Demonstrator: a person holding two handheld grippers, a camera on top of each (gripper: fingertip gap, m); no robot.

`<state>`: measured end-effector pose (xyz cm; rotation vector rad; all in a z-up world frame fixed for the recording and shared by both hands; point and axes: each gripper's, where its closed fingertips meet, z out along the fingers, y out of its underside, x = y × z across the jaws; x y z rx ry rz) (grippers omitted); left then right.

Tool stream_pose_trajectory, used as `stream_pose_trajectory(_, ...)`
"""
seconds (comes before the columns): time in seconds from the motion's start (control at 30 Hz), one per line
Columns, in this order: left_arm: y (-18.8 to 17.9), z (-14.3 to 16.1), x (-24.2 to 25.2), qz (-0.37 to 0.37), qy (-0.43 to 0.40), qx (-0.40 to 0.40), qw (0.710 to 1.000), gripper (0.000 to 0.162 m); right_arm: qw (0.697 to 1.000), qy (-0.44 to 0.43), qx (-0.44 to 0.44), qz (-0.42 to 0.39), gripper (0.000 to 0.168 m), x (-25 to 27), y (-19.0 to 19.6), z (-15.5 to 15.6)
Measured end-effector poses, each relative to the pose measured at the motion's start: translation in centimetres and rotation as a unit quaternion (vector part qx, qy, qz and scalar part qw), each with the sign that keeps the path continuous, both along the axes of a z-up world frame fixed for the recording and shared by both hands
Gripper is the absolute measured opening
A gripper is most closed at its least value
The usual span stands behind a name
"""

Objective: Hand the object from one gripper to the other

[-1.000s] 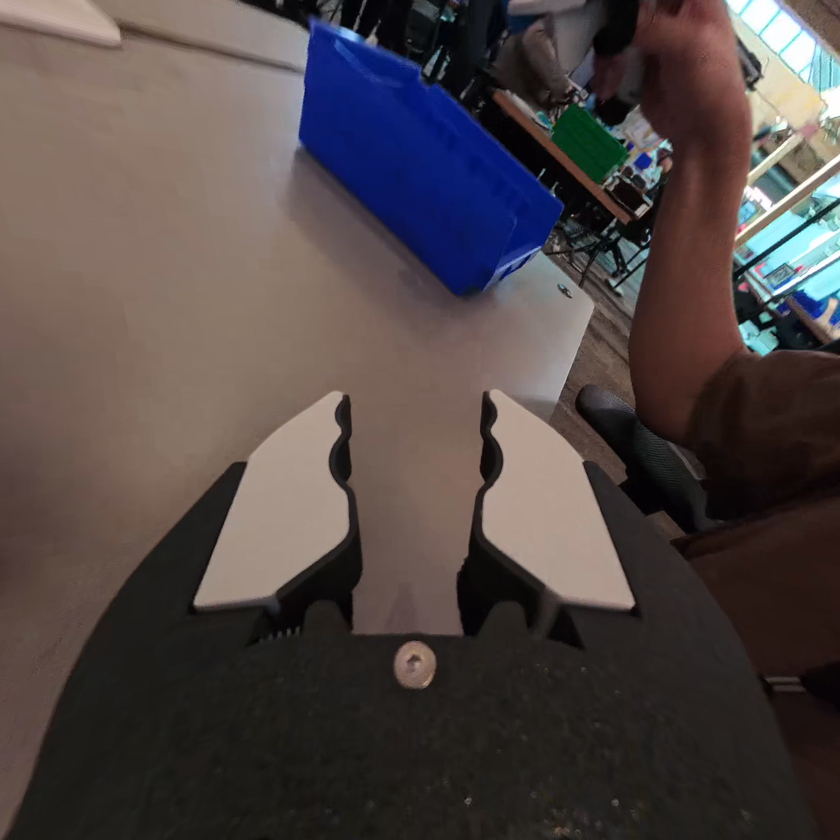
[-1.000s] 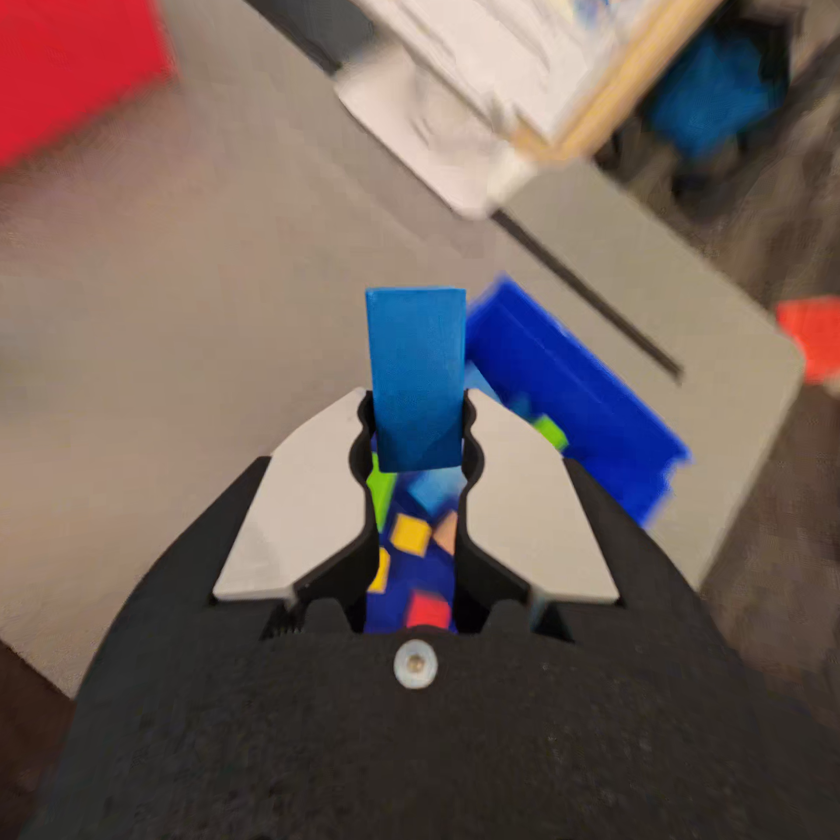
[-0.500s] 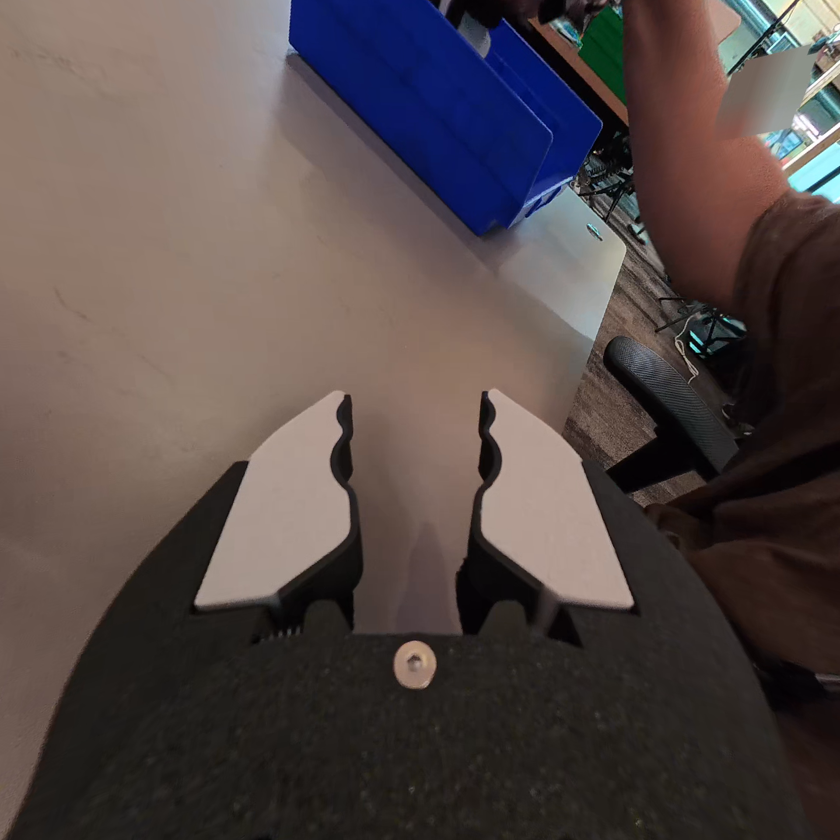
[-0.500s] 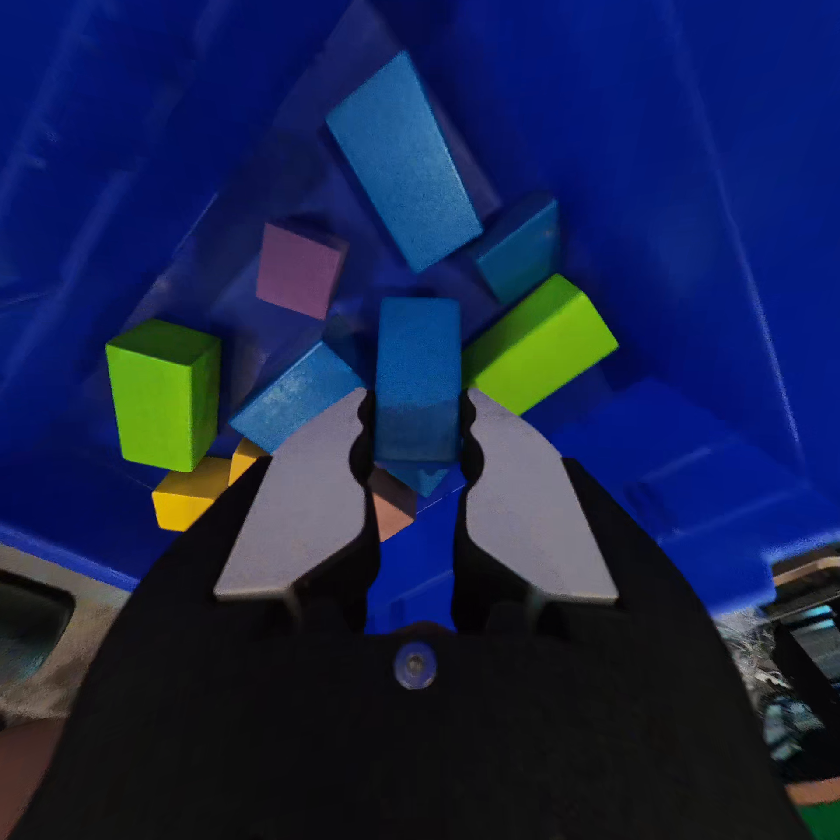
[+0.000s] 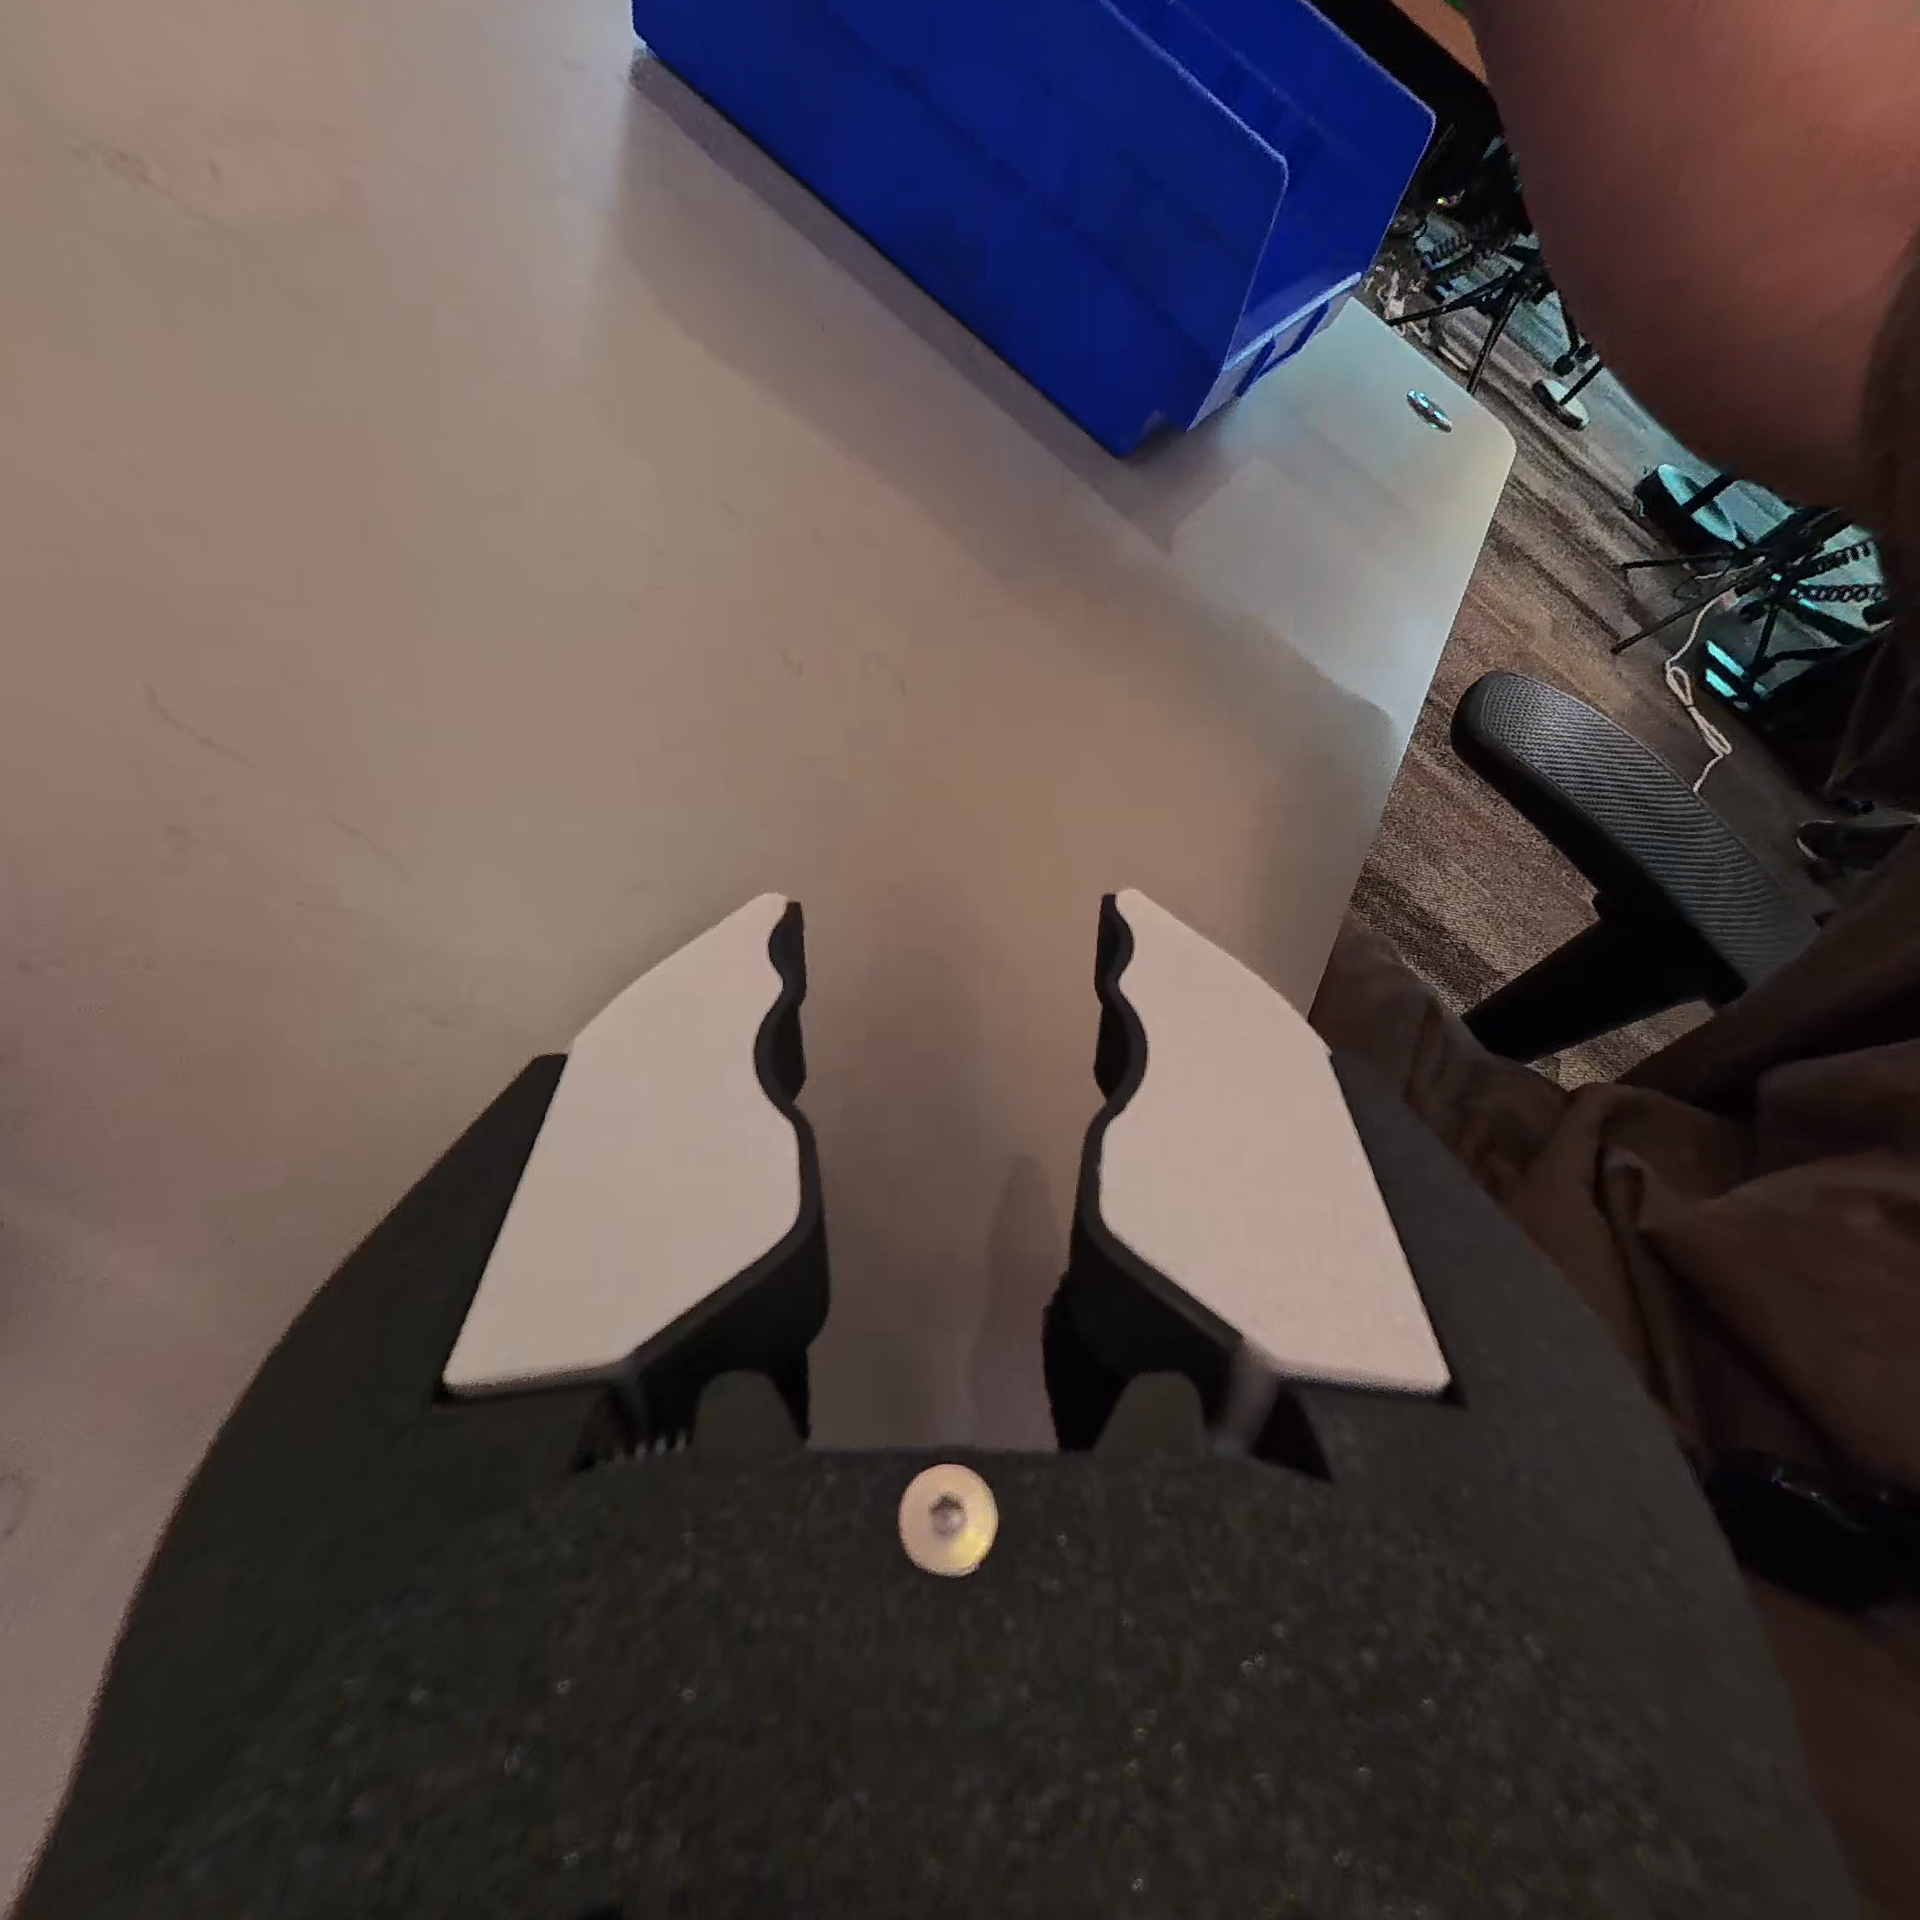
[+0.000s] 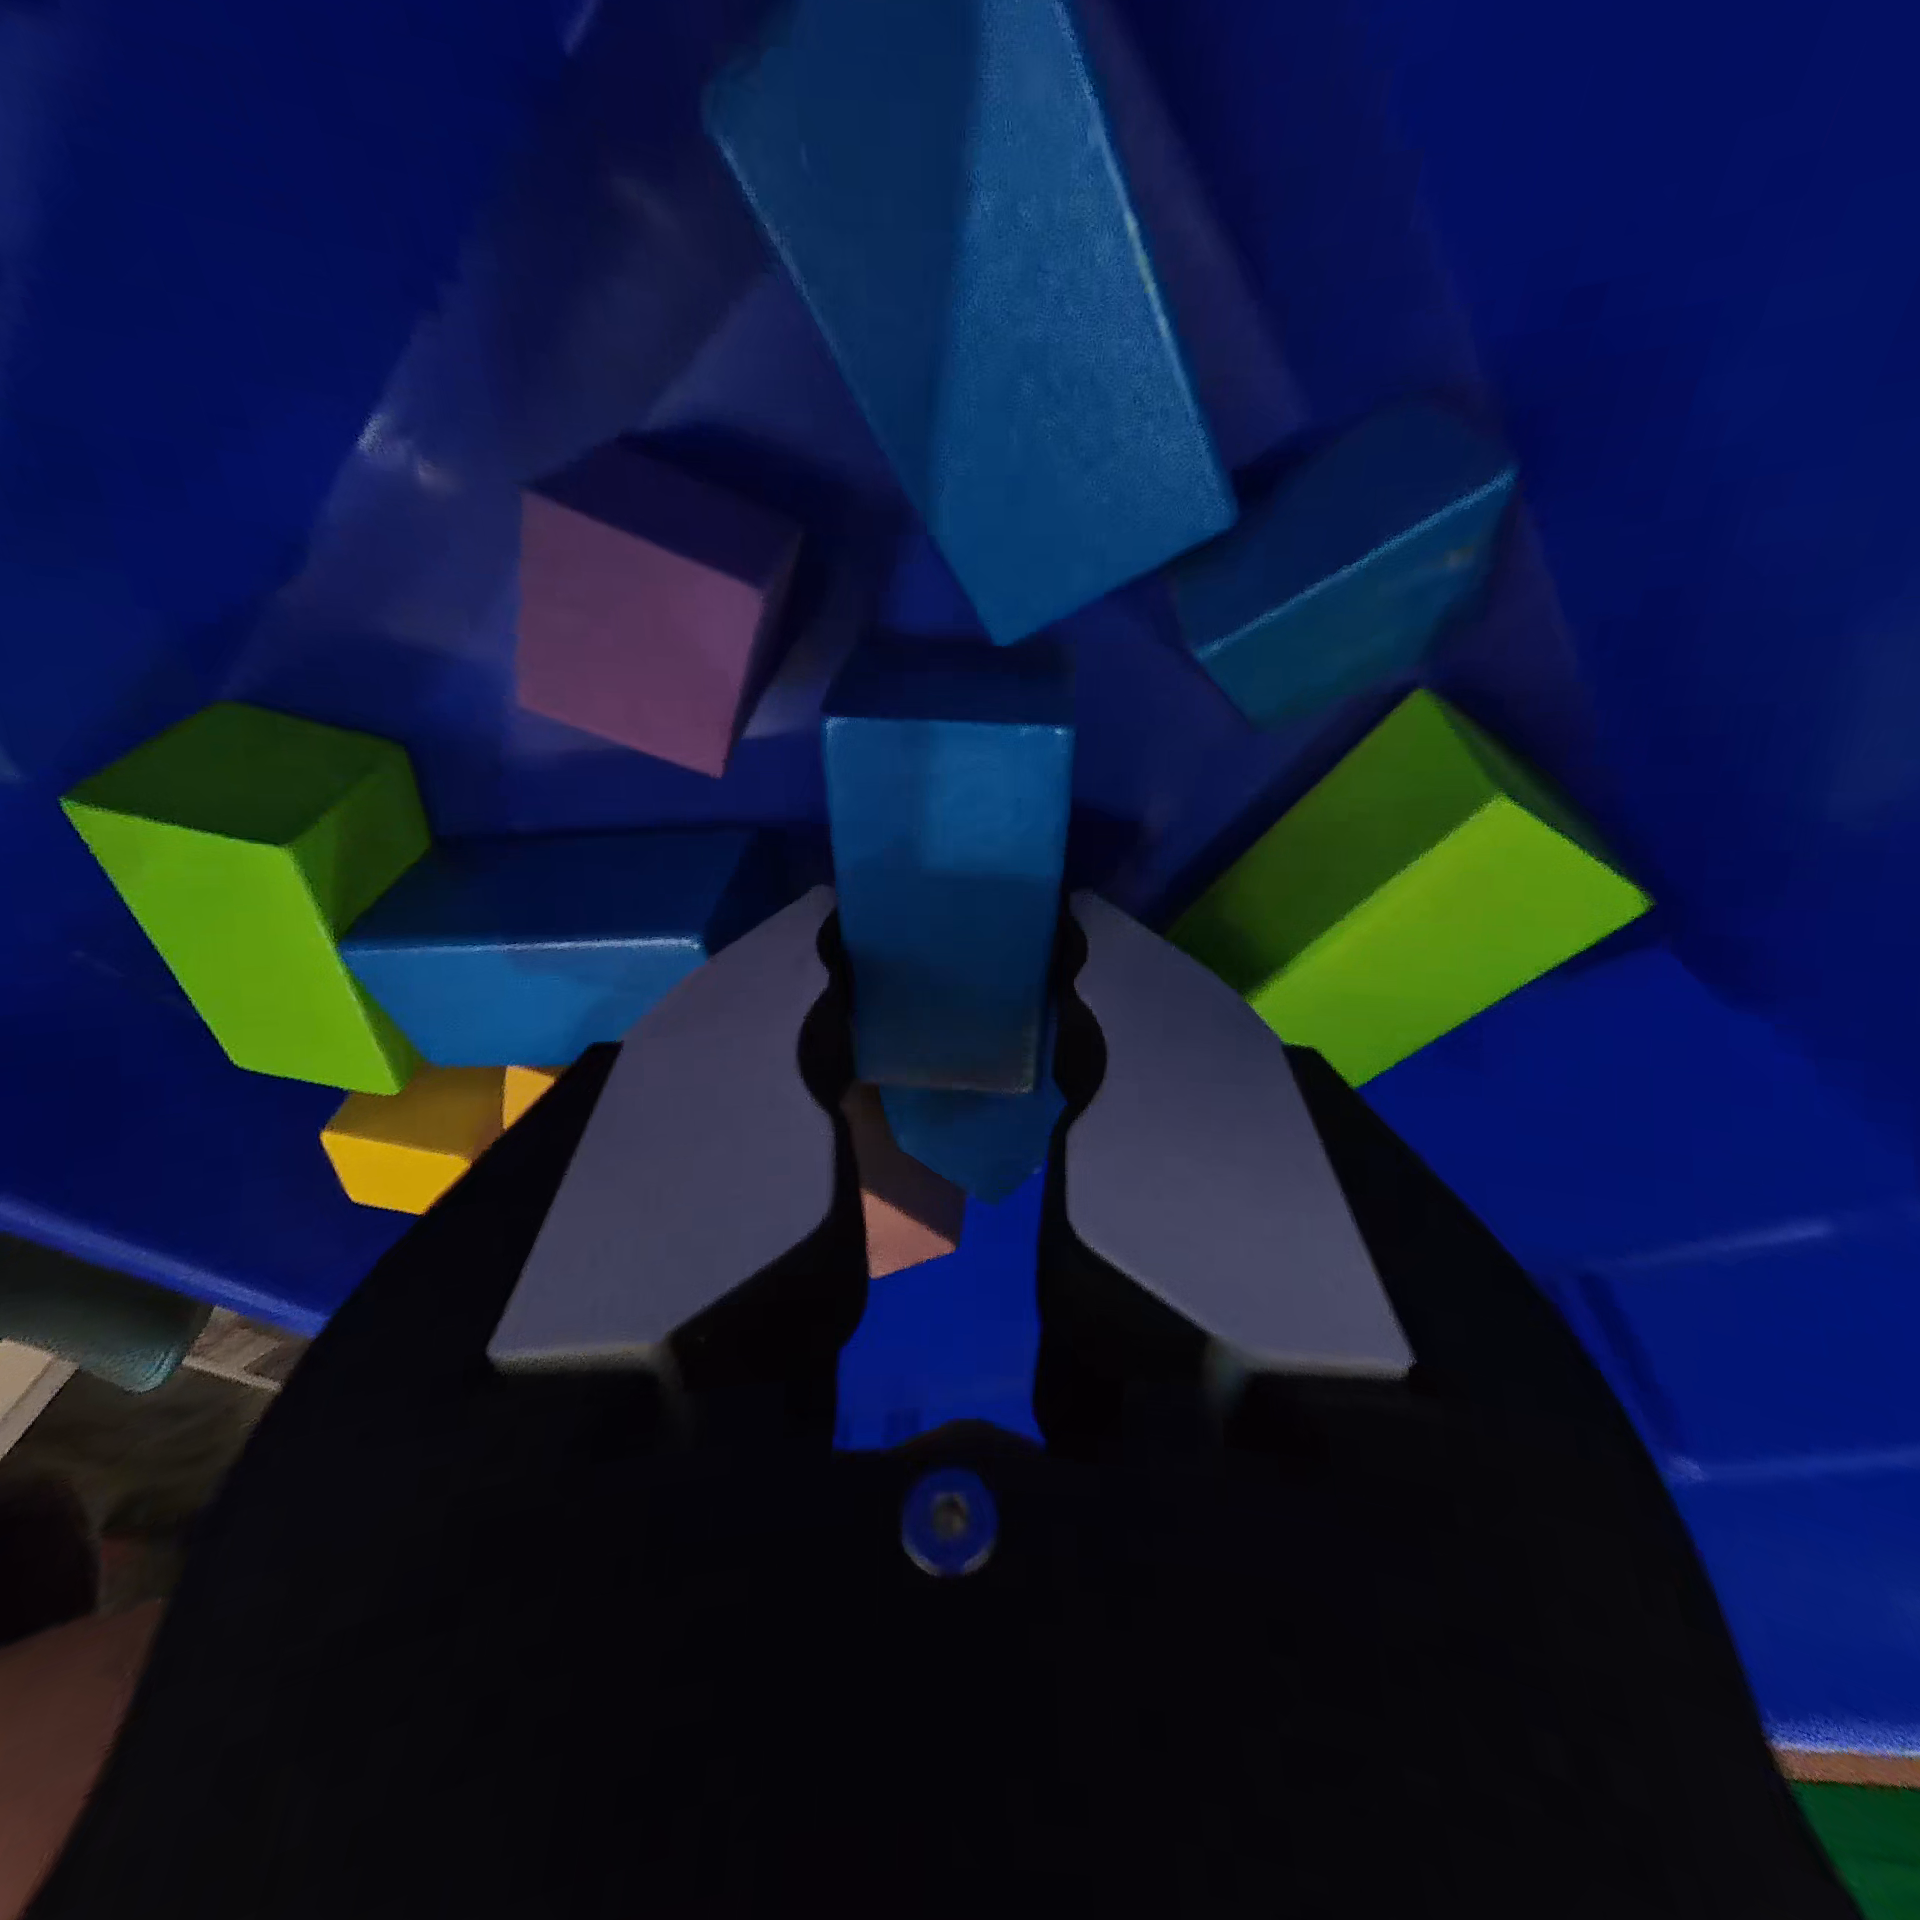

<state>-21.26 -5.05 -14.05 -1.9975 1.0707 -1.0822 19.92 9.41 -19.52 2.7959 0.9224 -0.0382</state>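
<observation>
Right now your right gripper (image 6: 949, 914) is clamped on a blue block (image 6: 948, 883), its two fingers pressed against the block's sides, with the block pointing straight out past the fingertips (image 6: 764, 966). You have it down inside the blue bin (image 6: 1714, 416), whose walls fill the view all around. Just under the held block, between the fingers, a second blue piece (image 6: 971, 1148) and a brownish-pink block (image 6: 904, 1210) show. To the gripper's left lie a yellow block (image 6: 410, 1148), a blue block on its side (image 6: 540, 945) and, touching that one, a green block (image 6: 244, 883). To the gripper's right sits another green block (image 6: 1423, 883). Farther ahead are a purple cube (image 6: 644, 613) on the left, a small blue block (image 6: 1351, 561) on the right and a long blue block (image 6: 987, 312) tilted between them.

Your left gripper (image 5: 949, 914) has its fingers spread apart with nothing between them, held over the bare grey table (image 5: 416, 520). Off to its right is a black chair armrest (image 5: 1621, 810) past the table's edge, and your brown sleeve (image 5: 1714, 1195) beside it. Ahead and to the right, the bin stands on the table near its far corner, with your arm (image 5: 1683, 208) above it.
</observation>
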Motion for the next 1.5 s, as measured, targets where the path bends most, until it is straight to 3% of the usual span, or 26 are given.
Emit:
stream_pose_trajectory(0.27,0.0,0.3,0.0,0.002,-0.007,-0.002,1.0,0.054,0.999,-0.012,0.051,-0.005,0.039,0.2,0.1,0.1)
stream_pose_trajectory(0.4,0.1,0.7,-0.3,0.007,-0.016,0.008,1.0,0.055,0.983,0.021,0.181,-0.029,0.044,-0.2,0.9,4.7)
stream_pose_trajectory(0.5,0.8,1.8,-0.8,0.02,-0.025,0.048,0.998,0.06,0.935,0.039,0.348,-0.055,0.047,-1.2,0.0,11.4)
stream_pose_trajectory(0.63,1.5,3.0,-1.7,0.025,-0.027,0.105,0.994,0.072,0.809,0.205,0.542,-0.1,0.049,-8.9,-4.5,16.8)
stream_pose_trajectory(0.7,2.1,3.3,-2.4,0.039,-0.019,0.108,0.993,0.07,0.737,0.322,0.584,-0.107,0.048,-14.3,-8.0,17.0)
stream_pose_trajectory(0.73,2.1,3.8,-2.8,0.035,-0.022,0.099,0.994,0.069,0.717,0.365,0.584,-0.109,0.048,-16.7,-9.6,16.3)
stream_pose_trajectory(0.87,5.0,6.5,-6.6,0.076,-0.013,0.079,0.994,0.067,0.71,0.421,0.554,-0.111,0.053,-22.9,-14.2,12.8)
stream_pose_trajectory(0.97,9.4,7.8,-11.8,0.122,0.063,0.092,0.986,0.064,0.719,0.408,0.559,-0.07,0.053,-24.9,-15.9,11.3)
stream_pose_trajectory(1.03,11.7,7.5,-14.7,0.113,0.15,0.069,0.98,0.065,0.733,0.386,0.557,-0.057,0.054,-25.2,-16.2,10.4)
stream_pose_trajectory(1.13,15.2,6.0,-18.5,0.07,0.319,0.088,0.941,0.057,0.736,0.382,0.558,-0.034,0.054,-25.9,-16.5,10.4)
stream_pose_trajectory(1.23,17.1,3.8,-20.5,-0.028,0.452,0.112,0.885,0.054,0.747,0.37,0.552,-0.019,0.054,-26.1,-16.6,9.7)
stream_pose_trajectory(1.43,18.7,-0.6,-24.3,-0.192,0.613,0.126,0.756,0.052,0.758,0.366,0.54,-0.011,0.054,-26.4,-16.9,8.9)
stream_pose_trajectory(1.5,19.1,-1.8,-25.3,-0.226,0.637,0.126,0.726,0.052,0.761,0.366,0.535,-0.011,0.055,-26.4,-17.0,8.7)
